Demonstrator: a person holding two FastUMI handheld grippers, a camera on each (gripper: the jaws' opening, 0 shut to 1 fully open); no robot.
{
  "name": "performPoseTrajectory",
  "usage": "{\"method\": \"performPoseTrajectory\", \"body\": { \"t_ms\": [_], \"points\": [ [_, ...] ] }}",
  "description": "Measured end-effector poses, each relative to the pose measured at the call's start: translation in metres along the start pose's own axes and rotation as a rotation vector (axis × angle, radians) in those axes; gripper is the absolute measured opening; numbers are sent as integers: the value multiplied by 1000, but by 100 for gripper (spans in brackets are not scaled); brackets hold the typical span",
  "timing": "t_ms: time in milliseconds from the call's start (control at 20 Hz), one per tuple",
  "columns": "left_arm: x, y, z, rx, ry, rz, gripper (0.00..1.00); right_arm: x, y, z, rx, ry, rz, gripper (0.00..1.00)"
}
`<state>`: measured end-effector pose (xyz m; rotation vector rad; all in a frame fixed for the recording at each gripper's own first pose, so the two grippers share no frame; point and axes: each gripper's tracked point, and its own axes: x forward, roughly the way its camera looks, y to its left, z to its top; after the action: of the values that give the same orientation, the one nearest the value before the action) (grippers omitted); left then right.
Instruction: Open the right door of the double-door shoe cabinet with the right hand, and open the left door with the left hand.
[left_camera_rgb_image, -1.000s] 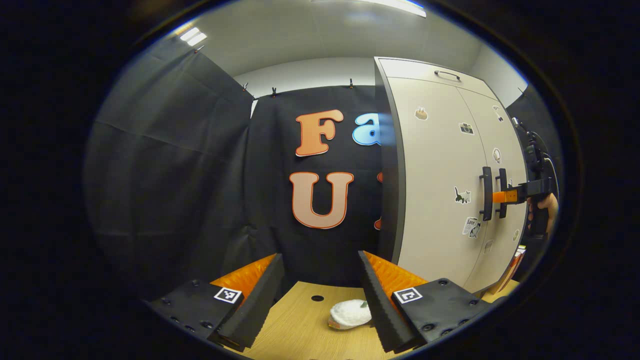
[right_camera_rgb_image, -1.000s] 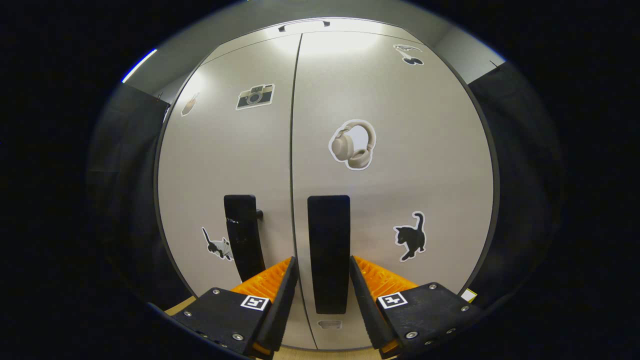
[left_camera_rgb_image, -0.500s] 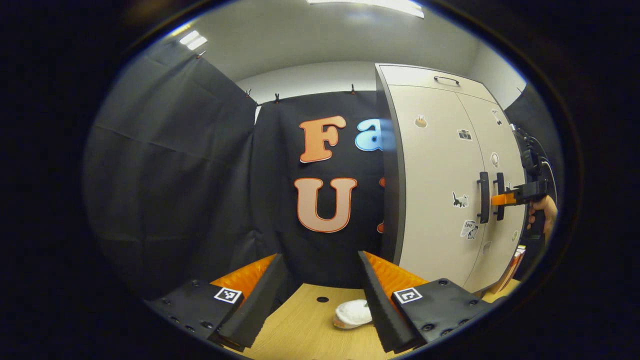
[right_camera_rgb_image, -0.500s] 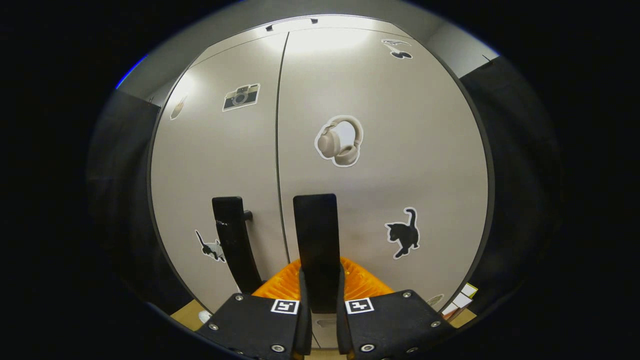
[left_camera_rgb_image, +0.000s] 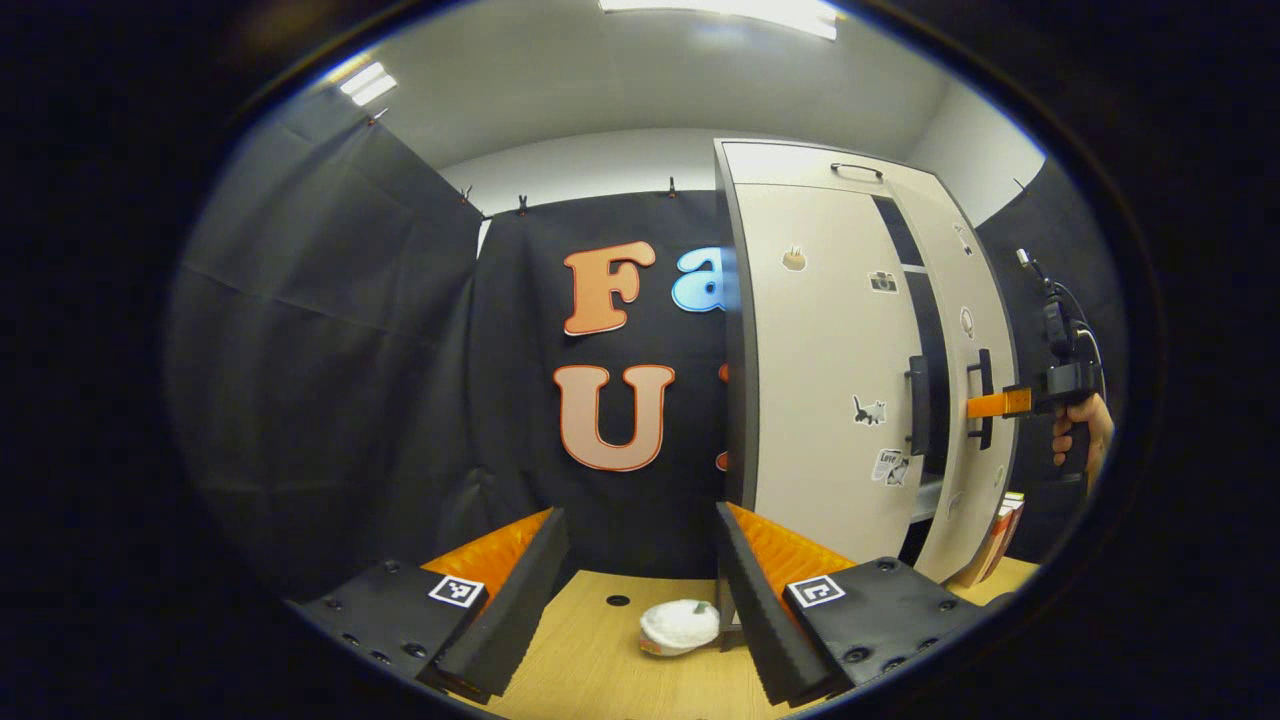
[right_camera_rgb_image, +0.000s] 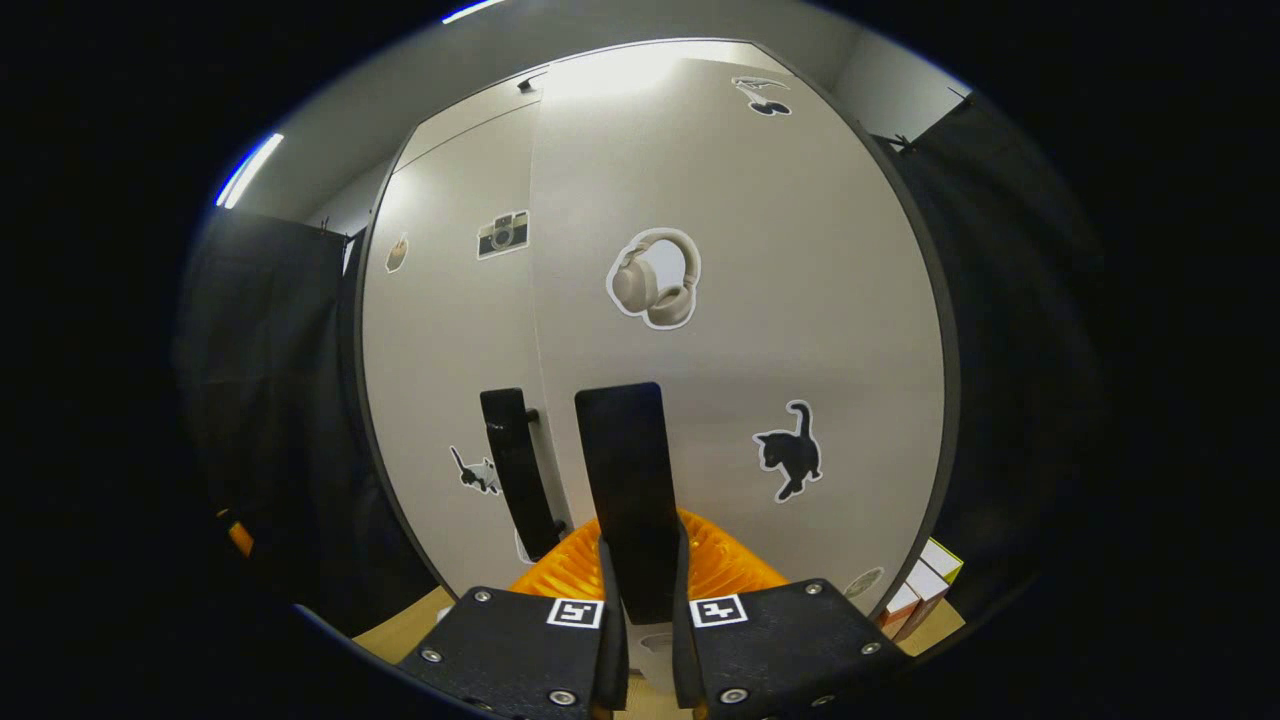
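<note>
The pale shoe cabinet (left_camera_rgb_image: 800, 160) stands on the right in the left gripper view. Its right door (right_camera_rgb_image: 780, 250) is swung partly outward, with a dark gap (left_camera_rgb_image: 930, 330) between it and the left door (left_camera_rgb_image: 830, 340). My right gripper (right_camera_rgb_image: 640, 565) is shut on the right door's black vertical handle (right_camera_rgb_image: 622, 460). Farther off, the same right gripper (left_camera_rgb_image: 990, 403) and the hand (left_camera_rgb_image: 1085, 430) holding it are at the right handle (left_camera_rgb_image: 985, 385). The left door's handle (left_camera_rgb_image: 917, 405) is free. My left gripper (left_camera_rgb_image: 640, 585) is open and empty, well left of the cabinet.
A wooden table (left_camera_rgb_image: 590, 660) lies under my left gripper, with a small white rounded object (left_camera_rgb_image: 678, 625) on it near the cabinet's corner. Several small boxes (right_camera_rgb_image: 922, 590) stand by the cabinet's lower right corner. Black cloth walls enclose the booth.
My right gripper has shut on the right door's handle and drawn the door outward, opening a dark gap between the doors. The left gripper stays open, its view shifted slightly.
</note>
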<state>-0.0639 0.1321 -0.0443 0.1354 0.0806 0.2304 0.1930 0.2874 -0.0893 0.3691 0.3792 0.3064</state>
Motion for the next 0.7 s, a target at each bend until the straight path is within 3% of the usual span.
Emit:
{"method": "performPoseTrajectory", "body": {
  "t_ms": [350, 400, 700],
  "points": [
    [2, -39, 9, -40, -12, -66, 94, -26, -7, 5, -10, -30, 57, 17],
    [3, -44, 10, -45, -10, -72, 98, -29, -9, 5, -12, -33, 64, 17],
    [15, -88, -3, -40, 17, -152, 94, -45, -22, 11, -44, -80, 71, 17]
  ]
}}
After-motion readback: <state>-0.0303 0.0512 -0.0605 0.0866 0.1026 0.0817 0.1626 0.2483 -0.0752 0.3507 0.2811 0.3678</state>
